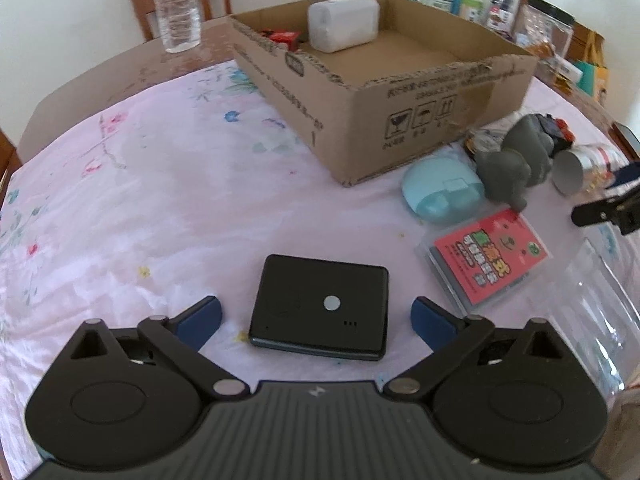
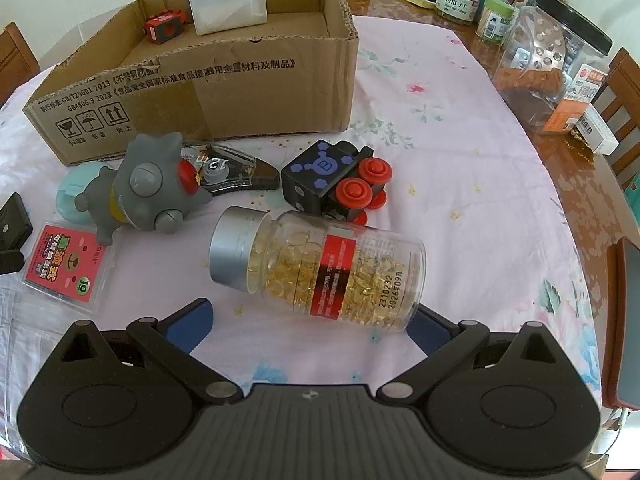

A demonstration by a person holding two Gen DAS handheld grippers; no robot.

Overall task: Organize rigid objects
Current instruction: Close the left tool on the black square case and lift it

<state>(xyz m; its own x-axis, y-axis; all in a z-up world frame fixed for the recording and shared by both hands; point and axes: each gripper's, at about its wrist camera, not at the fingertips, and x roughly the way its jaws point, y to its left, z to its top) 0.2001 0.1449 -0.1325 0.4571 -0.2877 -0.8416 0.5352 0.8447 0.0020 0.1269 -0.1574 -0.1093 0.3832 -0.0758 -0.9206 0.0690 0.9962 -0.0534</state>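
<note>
My left gripper [image 1: 316, 314] is open, its blue fingers on either side of a flat black box [image 1: 320, 306] on the pink cloth, not touching it. My right gripper [image 2: 310, 314] is open just before a capsule bottle [image 2: 316, 270] that lies on its side, silver cap to the left. An open cardboard box [image 1: 400, 120] stands at the back and holds a white box [image 1: 343, 22] and a small red item [image 2: 165, 26]. A red card case [image 1: 486, 254], a teal case [image 1: 440, 192] and a grey toy [image 2: 140, 184] lie in front of it.
A black cube toy with red wheels [image 2: 336, 184] and a tape dispenser [image 2: 228, 170] lie behind the bottle. A water bottle [image 1: 176, 4] stands at the back left. Jars and boxes [image 2: 552, 60] crowd the right table edge. A phone [image 2: 624, 332] lies at the far right.
</note>
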